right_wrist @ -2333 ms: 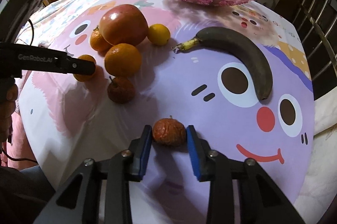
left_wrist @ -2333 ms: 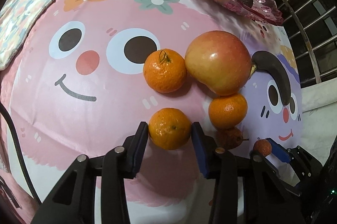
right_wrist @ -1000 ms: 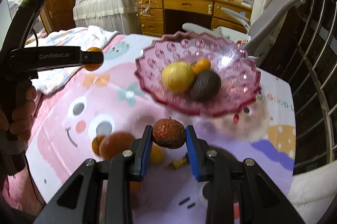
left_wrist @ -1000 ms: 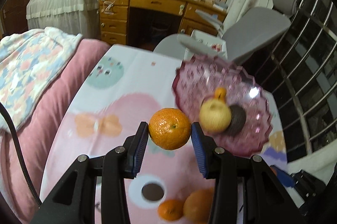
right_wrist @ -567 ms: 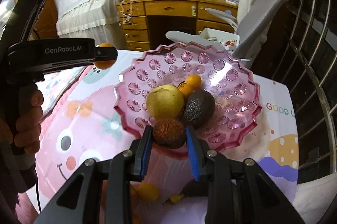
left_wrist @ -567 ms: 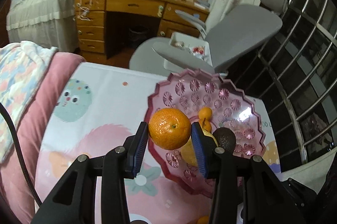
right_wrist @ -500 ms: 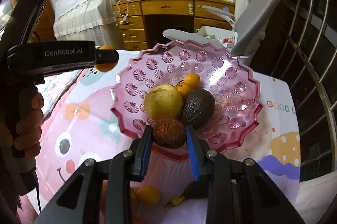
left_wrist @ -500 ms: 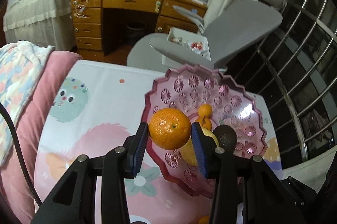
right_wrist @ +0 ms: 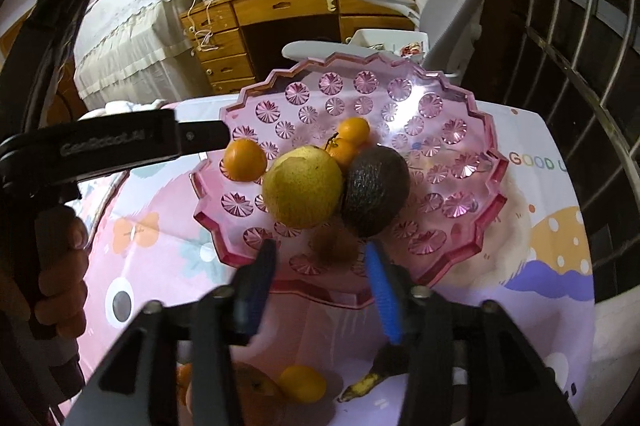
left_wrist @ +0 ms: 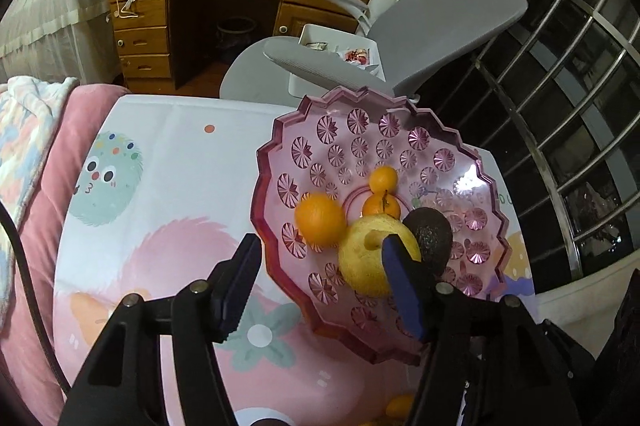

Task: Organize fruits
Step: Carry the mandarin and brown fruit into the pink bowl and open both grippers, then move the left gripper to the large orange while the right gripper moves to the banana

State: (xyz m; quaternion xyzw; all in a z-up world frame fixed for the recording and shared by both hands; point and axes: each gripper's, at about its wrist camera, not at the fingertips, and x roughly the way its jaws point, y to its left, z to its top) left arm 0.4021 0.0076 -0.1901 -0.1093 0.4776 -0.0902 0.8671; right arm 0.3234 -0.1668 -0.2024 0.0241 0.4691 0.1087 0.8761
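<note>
Ahead of both grippers sits the pink bowl (left_wrist: 280, 153), holding a pear (right_wrist: 302, 185), an avocado (right_wrist: 374, 193) and an orange (left_wrist: 320, 220). The left gripper (left_wrist: 320, 290) and right gripper (right_wrist: 320, 276) hang spread apart and empty; a blurred brown fruit (right_wrist: 334, 246) lies between the right one's fingers.

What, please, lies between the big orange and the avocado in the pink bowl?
The yellow pear lies between the big orange and the avocado, touching the avocado; the right wrist view shows it best.
</note>
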